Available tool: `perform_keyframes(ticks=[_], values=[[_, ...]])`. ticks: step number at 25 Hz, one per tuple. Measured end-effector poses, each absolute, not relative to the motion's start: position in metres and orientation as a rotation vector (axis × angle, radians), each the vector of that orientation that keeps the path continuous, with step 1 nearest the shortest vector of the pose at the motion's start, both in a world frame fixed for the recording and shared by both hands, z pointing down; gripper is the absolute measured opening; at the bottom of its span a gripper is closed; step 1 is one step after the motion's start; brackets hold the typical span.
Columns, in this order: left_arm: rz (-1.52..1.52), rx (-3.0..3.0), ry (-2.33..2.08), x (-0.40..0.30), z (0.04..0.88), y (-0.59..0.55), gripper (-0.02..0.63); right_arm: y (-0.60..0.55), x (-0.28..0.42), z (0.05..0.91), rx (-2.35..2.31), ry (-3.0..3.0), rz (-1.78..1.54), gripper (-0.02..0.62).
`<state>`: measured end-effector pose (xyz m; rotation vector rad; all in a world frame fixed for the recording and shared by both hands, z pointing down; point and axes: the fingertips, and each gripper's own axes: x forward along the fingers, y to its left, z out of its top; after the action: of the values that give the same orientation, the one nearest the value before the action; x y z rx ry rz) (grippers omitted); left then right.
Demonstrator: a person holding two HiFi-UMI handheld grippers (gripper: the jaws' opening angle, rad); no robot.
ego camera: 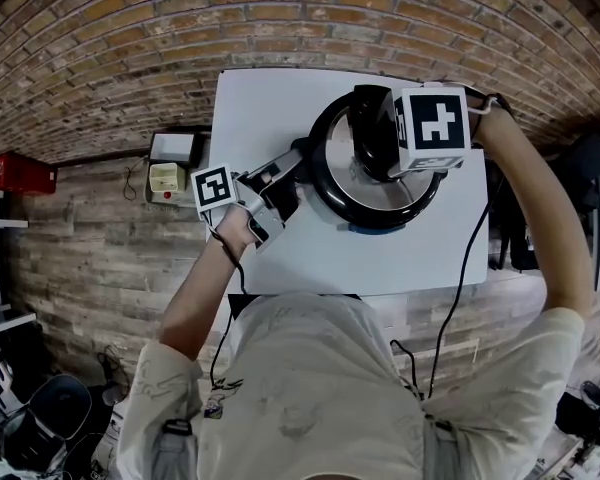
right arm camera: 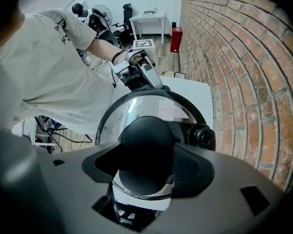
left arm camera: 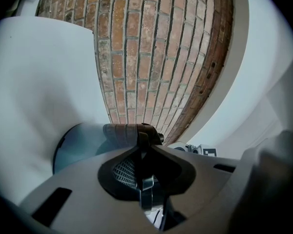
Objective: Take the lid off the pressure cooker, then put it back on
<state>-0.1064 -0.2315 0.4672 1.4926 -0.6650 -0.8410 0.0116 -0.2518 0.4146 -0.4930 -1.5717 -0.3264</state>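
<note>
A steel pressure cooker (ego camera: 375, 208) stands on the white table (ego camera: 270, 108) with its shiny lid (right arm camera: 136, 108) on it. My right gripper (right arm camera: 146, 165) points straight down over the lid, and its jaws are shut on the round black lid knob (right arm camera: 145, 143). In the head view its marker cube hides most of that knob. My left gripper (left arm camera: 142, 165) lies level at the cooker's left side, shut on the long black side handle (left arm camera: 143, 147); the head view shows the left gripper (ego camera: 268, 196) there too. The cooker's body (left arm camera: 80, 147) shows just past the jaws.
A brick wall (left arm camera: 146, 57) runs close behind the table's far edge. A black valve (right arm camera: 203, 136) sits on the lid beside the knob. On the floor at the left are a wall-socket box (ego camera: 166, 176) and a red box (ego camera: 18, 173). Cables hang near the person's torso.
</note>
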Motion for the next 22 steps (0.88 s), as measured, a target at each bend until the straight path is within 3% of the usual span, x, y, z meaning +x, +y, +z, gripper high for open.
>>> perform_keyframes(ticks=[8, 11, 17, 22], values=[[-0.836, 1.496, -0.682, -0.108, 0.468, -0.232, 0.069, -0.256, 0.007, 0.413, -0.434, -1.559, -0.342, 0.316], [-0.822, 1.506, -0.720, -0.109, 0.469, -0.231, 0.075, -0.259, 0.006, 0.412, -0.404, -1.569, -0.374, 0.352], [-0.775, 1.511, -0.851, -0.121, 0.475, -0.229, 0.132, -0.255, 0.013, 0.405, -0.357, -1.644, -0.376, 0.396], [-0.767, 1.574, -1.029, -0.151, 0.464, -0.223, 0.140, -0.241, 0.011, 0.384, -0.299, -1.832, -0.369, 0.400]])
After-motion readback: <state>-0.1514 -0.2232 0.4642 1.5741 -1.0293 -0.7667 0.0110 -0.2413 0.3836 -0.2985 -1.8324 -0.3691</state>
